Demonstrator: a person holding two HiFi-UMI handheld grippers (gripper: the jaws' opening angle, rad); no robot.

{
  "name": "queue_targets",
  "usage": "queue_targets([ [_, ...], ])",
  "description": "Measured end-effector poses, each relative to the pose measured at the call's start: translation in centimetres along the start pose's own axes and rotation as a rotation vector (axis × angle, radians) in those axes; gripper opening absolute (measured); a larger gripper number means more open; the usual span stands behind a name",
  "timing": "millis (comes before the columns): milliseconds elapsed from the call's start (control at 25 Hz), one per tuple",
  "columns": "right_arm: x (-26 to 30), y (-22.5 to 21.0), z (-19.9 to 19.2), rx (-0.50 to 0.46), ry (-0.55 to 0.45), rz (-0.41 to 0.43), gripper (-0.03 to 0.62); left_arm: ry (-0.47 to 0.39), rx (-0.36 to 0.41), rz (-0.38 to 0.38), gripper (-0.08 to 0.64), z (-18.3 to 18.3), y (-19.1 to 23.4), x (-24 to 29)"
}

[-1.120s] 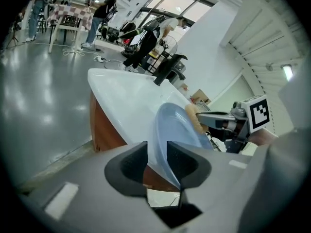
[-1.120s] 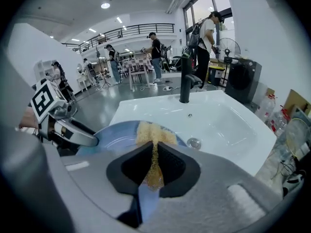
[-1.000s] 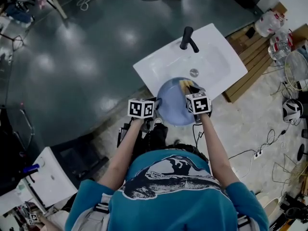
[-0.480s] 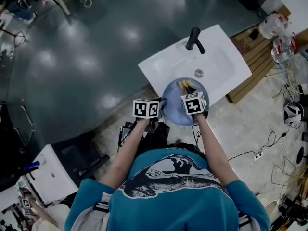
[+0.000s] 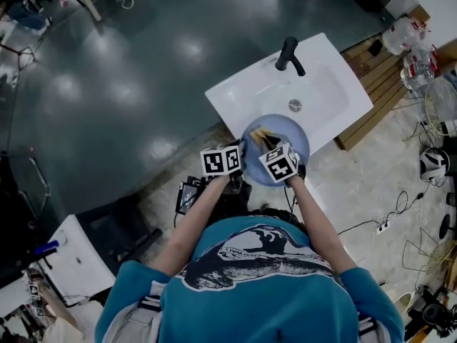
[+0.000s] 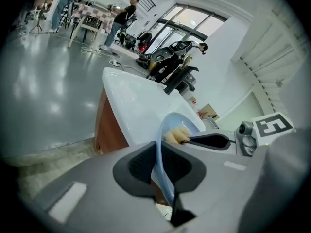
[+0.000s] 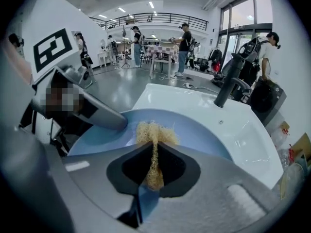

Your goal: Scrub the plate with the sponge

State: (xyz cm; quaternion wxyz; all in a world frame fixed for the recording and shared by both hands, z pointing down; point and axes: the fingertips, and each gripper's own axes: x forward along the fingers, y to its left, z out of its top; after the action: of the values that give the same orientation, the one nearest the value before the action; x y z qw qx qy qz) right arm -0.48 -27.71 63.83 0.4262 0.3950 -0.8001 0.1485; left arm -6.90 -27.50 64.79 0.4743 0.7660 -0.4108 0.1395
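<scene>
A blue plate (image 5: pixel 289 140) is held over the front edge of the white sink (image 5: pixel 325 95). My left gripper (image 5: pixel 241 153) grips its left rim; in the left gripper view the thin plate (image 6: pixel 164 152) edge is pinched in the left gripper (image 6: pixel 160 165), whose jaws have just been closing on it. My right gripper (image 5: pixel 263 141) is shut on a yellowish fibrous sponge (image 5: pixel 260 134). In the right gripper view the sponge (image 7: pixel 154 132) sticks out of the right gripper (image 7: pixel 154 165) and rests on the plate (image 7: pixel 204 130) face, close to the left gripper's finger (image 7: pixel 99 113).
A black faucet (image 5: pixel 288 54) stands at the sink's back, with the drain (image 5: pixel 295 106) behind the plate. Wooden slats (image 5: pixel 371 77) and bottles (image 5: pixel 403 34) lie to the right, cables (image 5: pixel 378 227) on the floor. People stand far off (image 7: pixel 184 40).
My right gripper has slid left across the plate with the sponge and rolled, ending close to the left gripper. The left gripper stays at the plate's left rim.
</scene>
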Motion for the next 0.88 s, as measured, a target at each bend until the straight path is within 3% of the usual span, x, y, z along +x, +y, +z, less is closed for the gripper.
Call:
queue_targets([
  [200,-0.7,2.7,-0.6,-0.074,0.002,0.052,0.029,-0.037,-0.088,0.026,0.052,0.2,0.5,0.0],
  [360,-1.2,4.3,-1.4,-0.110,0.006,0.096,0.029,-0.045,-0.085,0.039,0.050,0.2,0.6,-0.1],
  [640,-2.7,7.3,-2.8,-0.174,0.018,0.251,0.029,-0.072,-0.155,0.042,0.057,0.4,0.9,0.0],
  [880,-4.2,8.1,-4.9,-0.163,0.072,0.356,0.029,-0.084,-0.151,0.059,0.057,0.6,0.8,-0.1],
])
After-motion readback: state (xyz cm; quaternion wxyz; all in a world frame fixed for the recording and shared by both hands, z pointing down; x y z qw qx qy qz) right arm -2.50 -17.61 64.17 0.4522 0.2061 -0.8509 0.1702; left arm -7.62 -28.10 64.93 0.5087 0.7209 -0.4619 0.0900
